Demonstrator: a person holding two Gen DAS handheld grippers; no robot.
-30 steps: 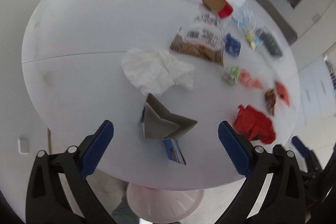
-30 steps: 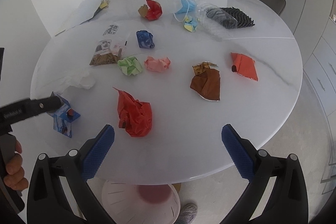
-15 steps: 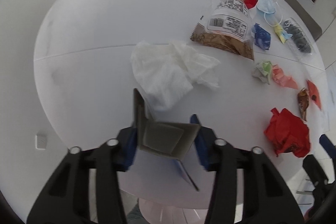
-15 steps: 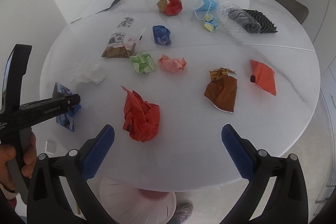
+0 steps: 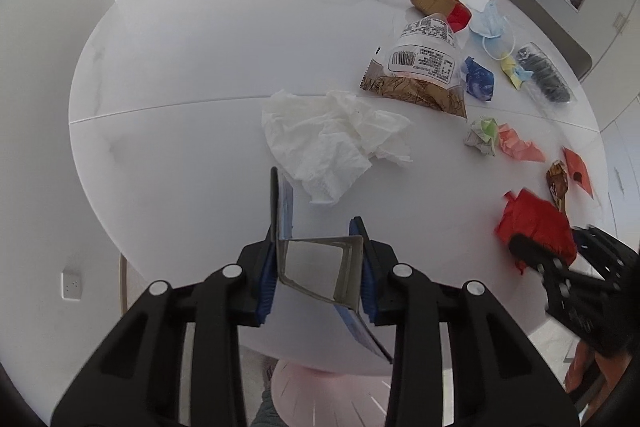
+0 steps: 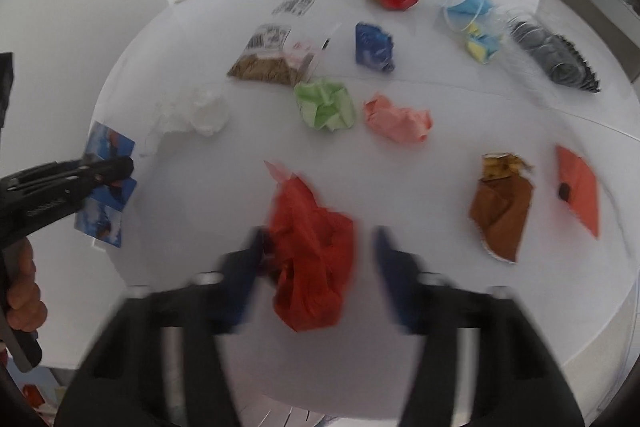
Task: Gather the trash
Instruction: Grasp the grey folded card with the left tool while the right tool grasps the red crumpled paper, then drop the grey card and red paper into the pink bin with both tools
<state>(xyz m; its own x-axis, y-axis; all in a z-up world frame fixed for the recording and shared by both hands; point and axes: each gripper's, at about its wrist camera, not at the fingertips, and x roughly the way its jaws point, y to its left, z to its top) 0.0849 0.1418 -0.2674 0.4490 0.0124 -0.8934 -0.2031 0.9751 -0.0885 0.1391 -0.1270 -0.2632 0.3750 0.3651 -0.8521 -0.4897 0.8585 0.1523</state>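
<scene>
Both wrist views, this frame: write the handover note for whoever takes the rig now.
Left tongs: closing, pads pressing the flattened blue carton at the table's near edge.
Right tongs: closing around the crumpled red wrapper; blurred, grip not confirmed.
Done: nothing visibly binned.
Left: white tissue, snack bag, green, pink and blue wads, brown wrapper, orange packet, face mask.
</scene>
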